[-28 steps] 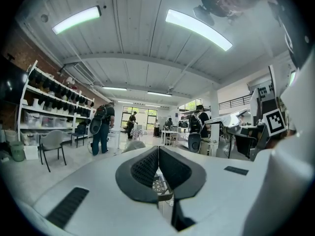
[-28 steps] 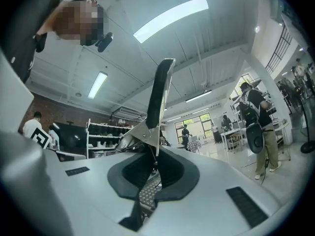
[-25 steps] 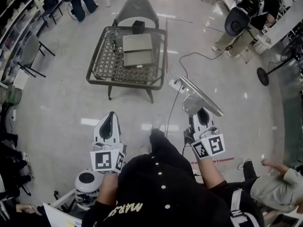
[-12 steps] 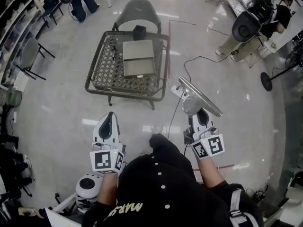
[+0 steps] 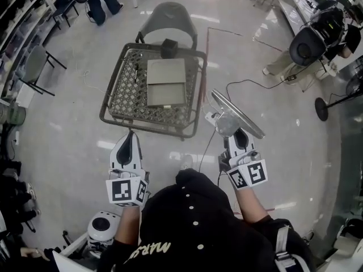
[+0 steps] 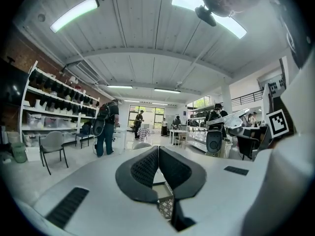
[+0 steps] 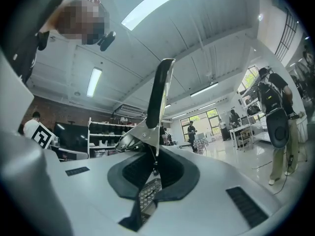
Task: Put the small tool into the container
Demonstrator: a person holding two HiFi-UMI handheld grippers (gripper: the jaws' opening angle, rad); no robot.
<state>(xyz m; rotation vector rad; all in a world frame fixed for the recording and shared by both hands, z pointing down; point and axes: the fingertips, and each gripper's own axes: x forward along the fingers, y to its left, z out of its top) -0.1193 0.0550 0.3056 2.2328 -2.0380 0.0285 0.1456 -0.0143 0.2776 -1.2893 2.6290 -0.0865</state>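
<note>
My right gripper [image 5: 239, 135] is shut on a flat metal tool [image 5: 235, 115] whose long blade slants out ahead of it. In the right gripper view the tool [image 7: 160, 100] stands up from between the jaws of that gripper [image 7: 154, 168]. My left gripper [image 5: 130, 137] is shut and holds nothing; in its own view the pads of the left gripper [image 6: 158, 154] meet. Ahead stands a low lattice table [image 5: 122, 95] with a flat grey container [image 5: 166, 83] and a small black box [image 5: 168, 48] on it. Both grippers hover just short of the table's near edge.
A grey chair [image 5: 168, 16] stands behind the table. A power strip and cable [image 5: 211, 118] lie on the floor by the table's right corner. A seated person [image 5: 309, 44] and a stand [image 5: 322, 109] are at the right, a round white device [image 5: 101, 225] at my lower left.
The table has come closer to both grippers as I walk toward it. Both grippers stay shut, the right one still holding the tool.
</note>
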